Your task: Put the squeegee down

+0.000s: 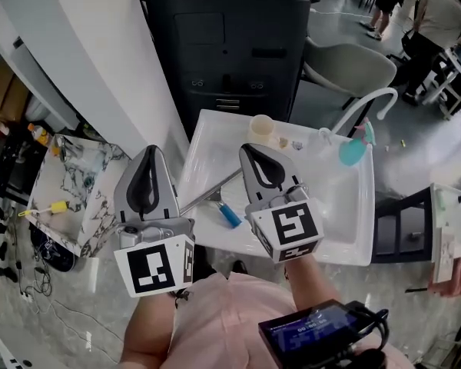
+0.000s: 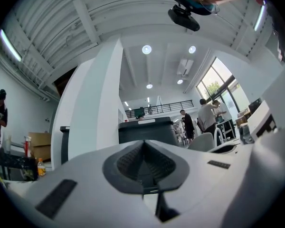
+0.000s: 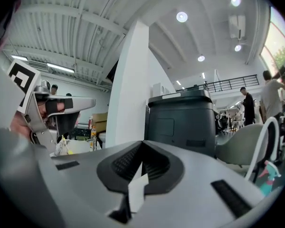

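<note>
The squeegee (image 1: 229, 214), with a blue handle and a long metal blade, lies flat on the white table (image 1: 346, 221), with no gripper touching it. Both grippers are held high above the table, close to the head camera, and they hide part of the table. My left gripper (image 1: 149, 152) is left of the squeegee, its jaws together and empty. My right gripper (image 1: 254, 149) is over the table's middle, also shut on nothing. In the left gripper view the left gripper (image 2: 143, 143) points level at the room. In the right gripper view the right gripper (image 3: 142, 144) does the same.
A cream cup (image 1: 261, 127) and a teal spray bottle (image 1: 352, 151) stand at the table's far side. Behind them are a dark cabinet (image 1: 230, 44) and a grey chair (image 1: 347, 68). A marble-topped stand (image 1: 77, 187) is at the left. People stand at the back right.
</note>
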{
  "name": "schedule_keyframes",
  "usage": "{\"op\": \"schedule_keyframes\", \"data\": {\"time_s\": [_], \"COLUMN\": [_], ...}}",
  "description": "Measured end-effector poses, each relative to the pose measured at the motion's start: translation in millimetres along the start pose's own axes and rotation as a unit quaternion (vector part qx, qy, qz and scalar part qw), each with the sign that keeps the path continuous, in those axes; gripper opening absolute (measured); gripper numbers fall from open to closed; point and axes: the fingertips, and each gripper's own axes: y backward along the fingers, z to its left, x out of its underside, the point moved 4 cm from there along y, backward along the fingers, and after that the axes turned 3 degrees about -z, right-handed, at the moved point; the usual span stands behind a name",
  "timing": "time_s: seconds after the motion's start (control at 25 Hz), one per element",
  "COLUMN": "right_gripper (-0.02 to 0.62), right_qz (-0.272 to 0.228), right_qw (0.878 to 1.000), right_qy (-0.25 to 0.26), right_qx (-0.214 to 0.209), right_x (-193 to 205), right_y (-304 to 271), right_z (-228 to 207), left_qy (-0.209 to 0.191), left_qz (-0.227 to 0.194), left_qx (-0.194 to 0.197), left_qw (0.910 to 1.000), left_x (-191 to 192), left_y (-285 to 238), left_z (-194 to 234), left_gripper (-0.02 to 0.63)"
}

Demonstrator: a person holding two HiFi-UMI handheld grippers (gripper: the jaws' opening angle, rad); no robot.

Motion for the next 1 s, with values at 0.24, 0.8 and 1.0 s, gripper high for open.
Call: {"op": "schedule_keyframes", "data": {"time_s": [0.24, 0.8, 1.0], "right_gripper": [-0.002, -0.002, -0.002], "right_qz": [-0.003, -0.006, -0.005], "right_qw": [1.0, 1.0, 1.0], "right_qy": [0.009, 0.005, 0.006], "right_qx": [0.017, 0.022, 0.025], "right_x": [-1, -3, -2], "right_y": [7, 10, 10], "right_z": [-8, -10, -11], "left_qy": [0.005, 0.009, 0.01], "left_qz": [0.002, 0.003, 0.005], "left_qx": [0.007, 0.022, 0.022], "left_qw": [1.0, 0.9997, 0.9997], "left_x": [4, 7, 8], "left_y": [1, -1, -1], "left_z": [-8, -15, -15], "left_gripper": [0.009, 0.009, 0.009]}}
